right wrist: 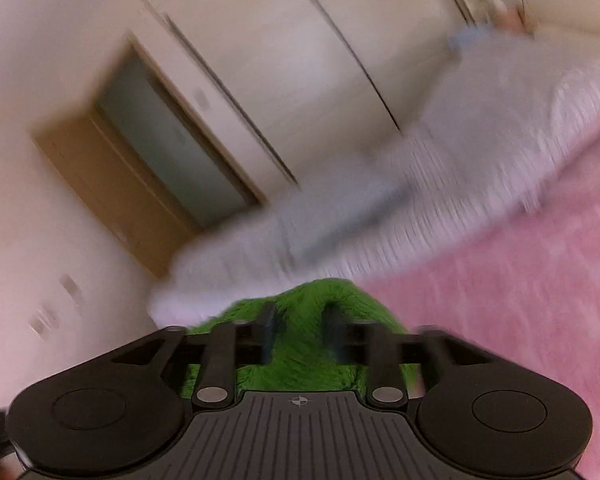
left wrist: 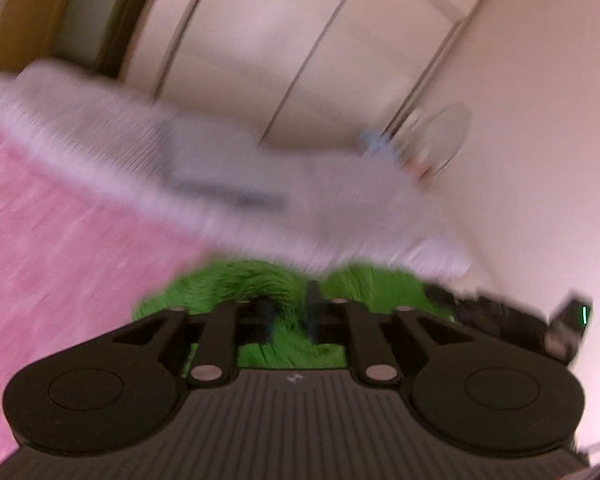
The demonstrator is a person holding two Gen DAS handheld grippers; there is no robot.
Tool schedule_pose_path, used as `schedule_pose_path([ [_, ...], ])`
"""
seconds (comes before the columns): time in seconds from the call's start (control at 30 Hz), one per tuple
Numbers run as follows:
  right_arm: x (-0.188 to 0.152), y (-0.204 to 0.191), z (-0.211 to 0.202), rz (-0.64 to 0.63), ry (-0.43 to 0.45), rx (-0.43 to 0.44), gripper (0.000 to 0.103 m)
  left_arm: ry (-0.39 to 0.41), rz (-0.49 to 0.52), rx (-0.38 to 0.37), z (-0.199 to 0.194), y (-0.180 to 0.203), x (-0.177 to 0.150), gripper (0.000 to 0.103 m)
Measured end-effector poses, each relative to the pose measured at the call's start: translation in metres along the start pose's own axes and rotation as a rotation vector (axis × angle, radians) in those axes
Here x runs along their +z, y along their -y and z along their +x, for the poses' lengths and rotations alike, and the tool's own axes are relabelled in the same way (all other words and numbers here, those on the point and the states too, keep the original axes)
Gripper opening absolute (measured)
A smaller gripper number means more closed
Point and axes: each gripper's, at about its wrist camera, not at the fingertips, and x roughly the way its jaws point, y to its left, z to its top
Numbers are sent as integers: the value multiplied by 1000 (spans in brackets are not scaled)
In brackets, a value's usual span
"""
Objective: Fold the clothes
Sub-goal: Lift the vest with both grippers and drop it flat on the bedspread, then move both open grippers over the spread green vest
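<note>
Both grippers hold a fuzzy bright-green garment [left wrist: 268, 280] aloft over a bed with a pink textured bedspread [left wrist: 60, 248] and a white ribbed blanket [left wrist: 112, 148]. In the left wrist view, the left gripper [left wrist: 288, 312] has its fingers closed on a bunched edge of green cloth that runs between and ahead of them. The right gripper [right wrist: 298, 330] pinches another hump of the same cloth, which fills its gap. Heavy blur hides the garment's long axis; neither hand appears nearer to it.
</note>
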Motion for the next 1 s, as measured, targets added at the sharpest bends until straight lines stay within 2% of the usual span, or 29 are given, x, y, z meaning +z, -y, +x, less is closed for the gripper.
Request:
schedule_pose_path([
  [0.07, -27, -25, 26, -59, -75, -124, 56, -124, -28, 108, 3, -42, -22, 19],
  [0.17, -78, -46, 53, -113, -203, -177, 57, -241, -40, 277, 11, -97, -53, 19],
  [0.27, -103, -57, 47, -123, -254, -186, 57, -313, -31, 349, 19, -123, -74, 19],
  [0.53, -169, -87, 30, -149, -390, -210, 57, -275, -21, 350, 1, -131, -89, 19],
  [0.8, -200, -62, 9, -140, -438, -203, 57, -275, -61, 418, -21, -140, -135, 20],
  [1.0, -238, -42, 2, -148, -538, -257, 57, -290, -99, 477, -44, -150, -171, 20],
])
